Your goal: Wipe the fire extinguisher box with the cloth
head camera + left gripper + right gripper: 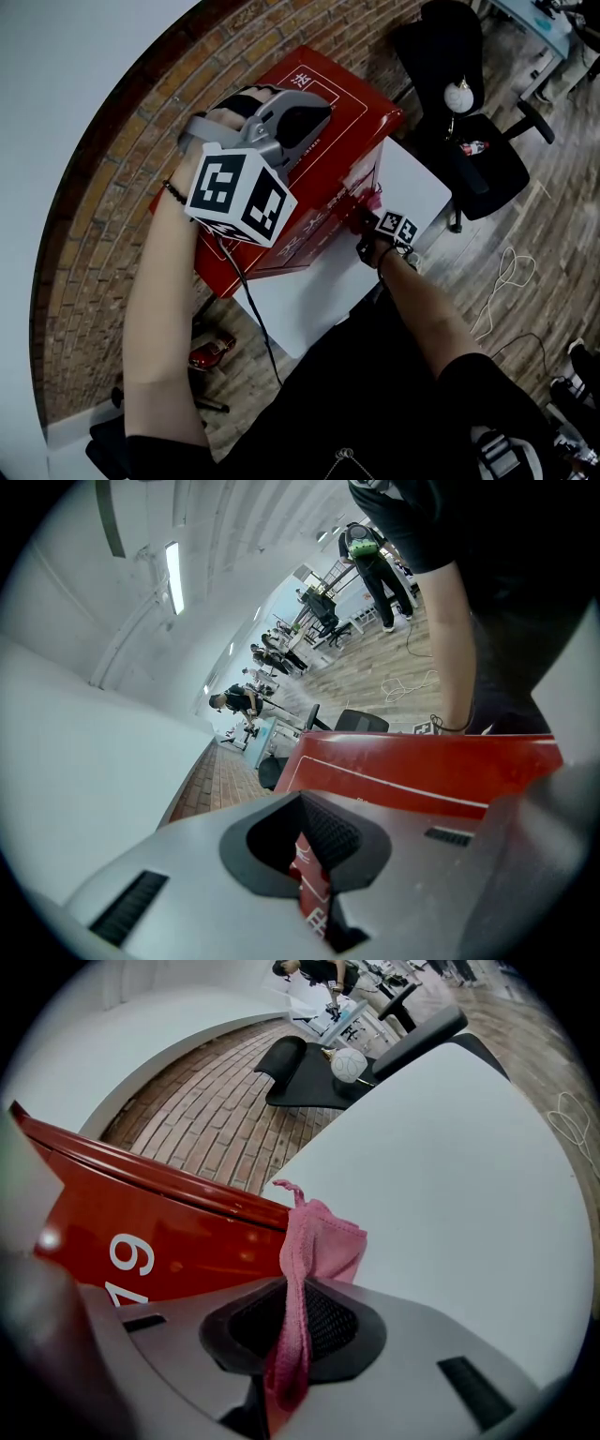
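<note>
Red box (pixel 347 117) sits mid-frame in the head view, on a white table (pixel 422 183). My right gripper (pixel 295 1330) pinches the pink cloth (pixel 319 1241) tight, right by the box's front side. My left gripper (pixel 309 120) is closed and empty, over the lid. I think I'm wiping; next I should rub along that side. Bricks (pixel 112 187) upper left, black chair (pixel 478 159) upper right.

Box (pixel 330 120) on table (pixel 302 302), beside wall (pixel 117 178)
</note>
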A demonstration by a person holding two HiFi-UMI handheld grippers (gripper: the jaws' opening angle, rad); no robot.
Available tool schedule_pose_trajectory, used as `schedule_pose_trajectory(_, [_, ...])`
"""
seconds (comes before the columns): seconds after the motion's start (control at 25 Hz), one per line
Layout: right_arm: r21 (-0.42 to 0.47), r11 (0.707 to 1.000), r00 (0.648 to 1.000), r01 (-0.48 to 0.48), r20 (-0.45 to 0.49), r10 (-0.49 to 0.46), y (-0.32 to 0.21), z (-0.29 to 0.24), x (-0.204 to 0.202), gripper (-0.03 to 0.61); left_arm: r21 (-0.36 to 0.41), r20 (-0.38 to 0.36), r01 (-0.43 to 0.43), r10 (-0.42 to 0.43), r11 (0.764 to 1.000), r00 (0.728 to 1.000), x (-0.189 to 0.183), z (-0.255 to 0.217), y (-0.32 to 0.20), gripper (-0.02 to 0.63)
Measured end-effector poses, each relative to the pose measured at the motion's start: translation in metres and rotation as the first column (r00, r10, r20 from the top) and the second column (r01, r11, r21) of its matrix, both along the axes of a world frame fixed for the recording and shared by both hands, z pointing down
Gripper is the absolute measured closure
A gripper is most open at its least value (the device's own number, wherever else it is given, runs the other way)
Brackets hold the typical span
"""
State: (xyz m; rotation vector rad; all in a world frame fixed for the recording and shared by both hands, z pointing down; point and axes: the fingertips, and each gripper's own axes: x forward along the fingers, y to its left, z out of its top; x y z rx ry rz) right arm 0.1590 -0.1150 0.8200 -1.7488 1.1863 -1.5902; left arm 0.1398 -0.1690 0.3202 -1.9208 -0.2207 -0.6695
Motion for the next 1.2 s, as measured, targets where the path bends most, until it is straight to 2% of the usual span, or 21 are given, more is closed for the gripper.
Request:
schedule_pose_trajectory(0.32, [0.034, 0.999, 1.000, -0.025, 0.016, 0.025, 0.004, -0.007, -0.016, 0.517, -0.002, 0.000, 0.001, -0.001, 1.000, 1.000, 0.000, 0.000, 0.000, 0.589])
schedule_pose_trajectory(0.56, [0.021, 0.999, 0.999, -0.039, -0.031, 0.039, 0.009, -0.012, -0.015, 0.517, -0.001, -0.001, 0.002, -0.002, 1.000, 1.000, 0.000, 0.000, 0.000, 0.589])
schedule_pose_trajectory(1.0, [-0.024, 0.990, 0.986, -0.139, -0.098, 0.136, 0.031, -0.008, 0.035, 0.517, 0.001, -0.002, 0.007, -0.007, 1.000, 1.000, 0.000, -0.001, 0.000, 0.589])
schedule_pose_trajectory(1.2, [-0.023, 0.995, 0.993, -0.094, -0.068, 0.092, 0.036, -0.005, 0.016, 0.517, 0.001, -0.002, 0.011, -0.011, 1.000, 1.000, 0.000, -0.001, 0.000, 0.589])
